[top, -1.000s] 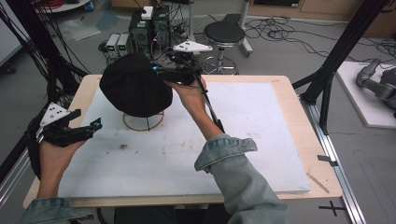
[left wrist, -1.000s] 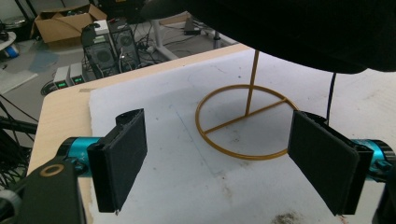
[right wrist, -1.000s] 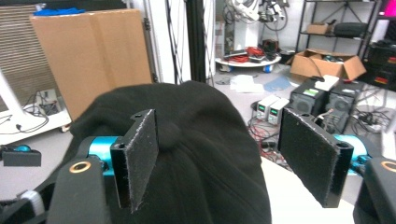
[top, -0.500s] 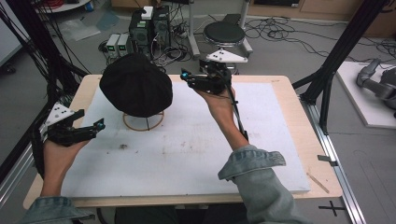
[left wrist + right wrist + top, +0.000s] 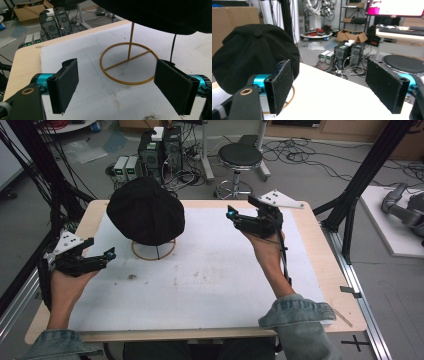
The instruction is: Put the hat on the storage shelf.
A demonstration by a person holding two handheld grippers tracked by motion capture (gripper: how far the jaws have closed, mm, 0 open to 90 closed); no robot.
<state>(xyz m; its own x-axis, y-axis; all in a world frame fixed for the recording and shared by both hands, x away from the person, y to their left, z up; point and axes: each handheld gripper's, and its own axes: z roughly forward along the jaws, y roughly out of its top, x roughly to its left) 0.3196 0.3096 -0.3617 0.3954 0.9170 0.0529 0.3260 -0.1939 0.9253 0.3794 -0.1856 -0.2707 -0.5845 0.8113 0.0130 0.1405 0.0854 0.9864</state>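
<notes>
A black flat cap [image 5: 145,212] sits on top of a gold wire stand whose ring base [image 5: 153,251] rests on the white mat [image 5: 215,280]. My left gripper [image 5: 102,252] hovers open at the mat's left edge, a short way left of the ring, with nothing between its jaws. In the left gripper view the ring base [image 5: 127,63] and the stand's upright rod lie ahead of the left gripper [image 5: 120,85], under the cap's [image 5: 155,12] rim. My right gripper [image 5: 240,211] is held open above the far right part of the mat, pointing left at the cap [image 5: 254,57]; the right gripper [image 5: 334,85] holds nothing.
The mat covers a wooden table [image 5: 320,245] framed by black posts. Beyond the far edge stand computer boxes [image 5: 160,145], cables and a round stool [image 5: 240,157]. A small dark smudge [image 5: 132,277] marks the mat near the left hand.
My right gripper has drawn back from the cap, moving right and away across the table, open and empty. The cap stays on its stand. The left gripper has shifted only slightly.
</notes>
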